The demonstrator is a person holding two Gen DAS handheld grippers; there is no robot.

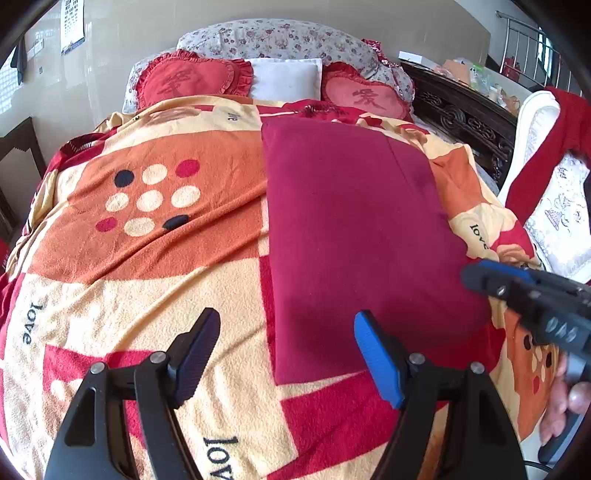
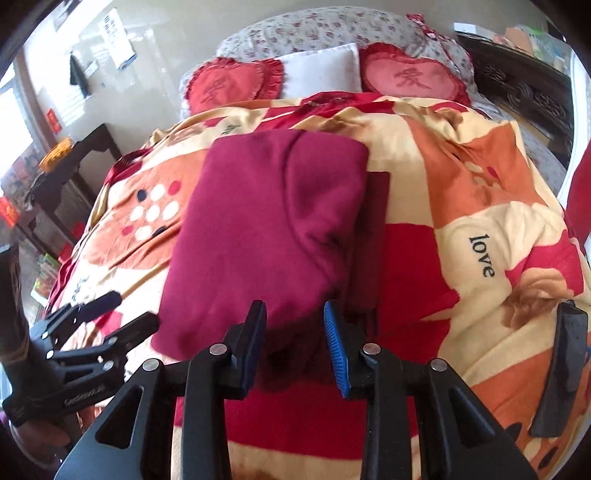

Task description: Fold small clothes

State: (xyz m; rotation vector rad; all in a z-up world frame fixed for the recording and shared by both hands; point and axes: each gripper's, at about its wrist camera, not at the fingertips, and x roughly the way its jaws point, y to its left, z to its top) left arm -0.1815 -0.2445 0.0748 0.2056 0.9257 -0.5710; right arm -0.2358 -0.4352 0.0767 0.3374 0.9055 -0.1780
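garment [image 1: 354,236]: maroon, soft knit, rect fold | blanket [image 1: 147,288]: fuzzy fleece

We note patterned fleece blanket [image 1: 155,266] covering bed, "love" printed on it. Two red heart cushions [image 1: 192,79] flank white pillow [image 1: 286,79] at head, floral pillow [image 1: 280,38] behind. Dark carved wooden frame [image 1: 465,118] at right. Calendar [image 1: 72,26] on wall.

One maroon garment [image 1: 362,236]; two heart cushions [image 1: 192,79]; one white pillow [image 1: 286,79]; two hand-held grippers [image 1: 288,354].
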